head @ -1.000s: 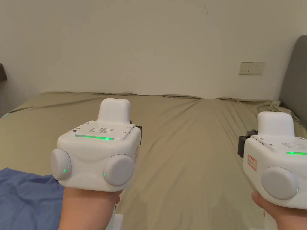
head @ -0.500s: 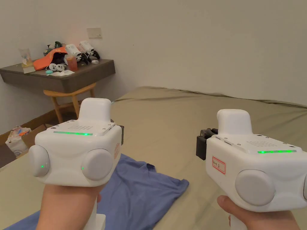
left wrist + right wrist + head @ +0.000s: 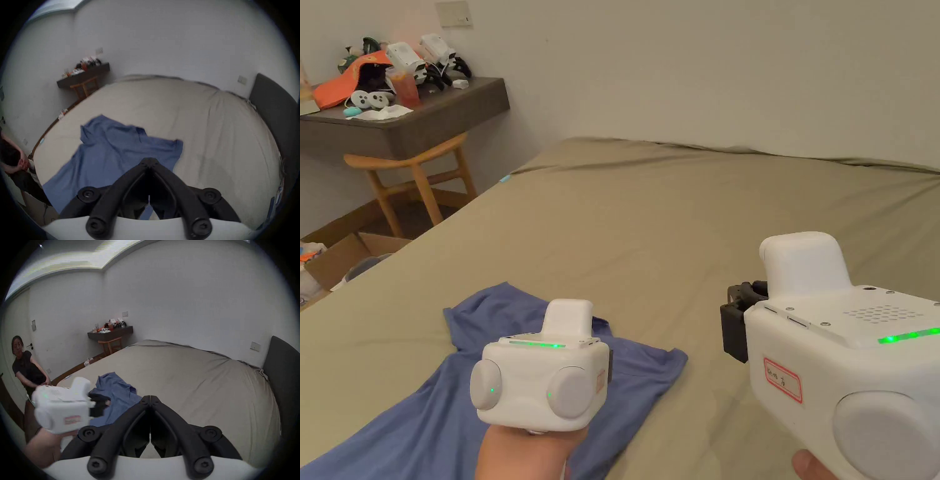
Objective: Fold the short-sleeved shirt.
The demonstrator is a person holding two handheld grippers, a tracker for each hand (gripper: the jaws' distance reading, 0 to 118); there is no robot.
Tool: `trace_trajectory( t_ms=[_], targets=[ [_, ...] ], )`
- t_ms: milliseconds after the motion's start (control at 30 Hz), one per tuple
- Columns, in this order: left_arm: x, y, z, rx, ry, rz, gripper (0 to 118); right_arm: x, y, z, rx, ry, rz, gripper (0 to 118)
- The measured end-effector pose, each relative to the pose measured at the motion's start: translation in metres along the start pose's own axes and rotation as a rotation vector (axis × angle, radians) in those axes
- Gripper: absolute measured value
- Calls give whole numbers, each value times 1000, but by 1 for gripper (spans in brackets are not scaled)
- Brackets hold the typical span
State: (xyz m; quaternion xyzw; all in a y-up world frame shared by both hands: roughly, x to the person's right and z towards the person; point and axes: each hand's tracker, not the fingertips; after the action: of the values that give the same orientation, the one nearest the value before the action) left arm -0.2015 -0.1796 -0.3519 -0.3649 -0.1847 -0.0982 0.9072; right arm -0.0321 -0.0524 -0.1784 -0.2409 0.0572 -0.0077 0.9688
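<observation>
A blue short-sleeved shirt (image 3: 425,406) lies spread and wrinkled on the near left of the bed, collar end away from me. In the left gripper view my left gripper (image 3: 149,160) is shut with nothing between its jaws, held above the shirt (image 3: 113,154) near its right sleeve. Its white body (image 3: 544,381) covers the jaws in the head view. My right gripper (image 3: 150,397) is also shut and empty, to the right of the shirt (image 3: 118,395) over bare sheet. Its white body (image 3: 844,369) is at the lower right of the head view.
The bed (image 3: 687,225) has an olive sheet with wide free room right of the shirt. A dark shelf (image 3: 406,119) piled with clutter and a wooden stool (image 3: 412,175) stand at the far left. A grey headboard (image 3: 284,378) is on the right. Another person (image 3: 24,363) stands left of the bed.
The head camera has swung left and down, bringing the shirt into full view. My left gripper has dropped lower and farther out over the shirt. The right gripper stays at the right.
</observation>
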Motion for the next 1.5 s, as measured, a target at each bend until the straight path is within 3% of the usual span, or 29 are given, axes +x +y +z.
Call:
trace_trajectory(
  t_ms=[167, 200, 233, 267, 333, 367, 567, 633, 667, 700, 733, 767, 833, 967, 1100, 1200, 1367, 1500],
  targets=[
    [15, -27, -34, -45, 7, -2, 0, -7, -3, -21, -33, 23, 17, 2],
    [18, -30, -47, -64, 17, 0, 39, -8, -3, -25, -43, 32, 19, 2],
    [19, -33, -57, -70, 52, -2, 101, -8, -4, -28, -50, 38, 20, 2],
    [22, -38, -72, -73, 70, -10, 118, -8, -5, -31, -59, 38, 22, 2],
    [30, -54, -90, -36, 86, -106, 118, -7, -7, -36, -77, 41, 36, 2],
    [35, -62, -104, -128, 96, -139, 118, -7, -8, -38, -85, 43, 42, 2],
    [28, -86, -117, -246, 85, -118, 118, 1, -18, -44, -127, 39, 47, 2],
    [18, -86, -112, -202, 75, -23, 116, 3, -22, -44, -138, 31, 49, 2],
    [10, -81, -104, -185, 94, 53, 104, 4, -24, -44, -143, 25, 51, 2],
    [-3, -70, -111, -131, 102, 125, 49, 6, -26, -43, -148, 22, 55, 2],
    [-12, -66, -110, -145, 143, 183, 14, 7, -27, -43, -151, 22, 56, 2],
    [-23, -63, -109, -143, 234, 219, 14, 9, -29, -42, -155, 20, 53, 2],
    [-32, -59, -110, -193, 96, 227, 14, 10, -30, -41, -160, 18, 41, 2],
    [-35, -53, -116, -186, 48, 177, 14, 14, -35, -31, -146, -18, 16, 2],
    [-45, -41, -87, -115, -26, 320, 14, 27, -40, -8, -139, -65, -36, 2],
    [-36, -18, -64, -93, -50, 277, 14, 37, -42, 14, -118, -122, -66, 2],
    [23, 17, -24, -25, -72, 85, 14, 59, -47, 62, -82, -216, -110, 2],
    [120, 37, 3, 13, -282, 2, 14, 87, -53, 115, -44, -351, -142, 2]
  ],
)
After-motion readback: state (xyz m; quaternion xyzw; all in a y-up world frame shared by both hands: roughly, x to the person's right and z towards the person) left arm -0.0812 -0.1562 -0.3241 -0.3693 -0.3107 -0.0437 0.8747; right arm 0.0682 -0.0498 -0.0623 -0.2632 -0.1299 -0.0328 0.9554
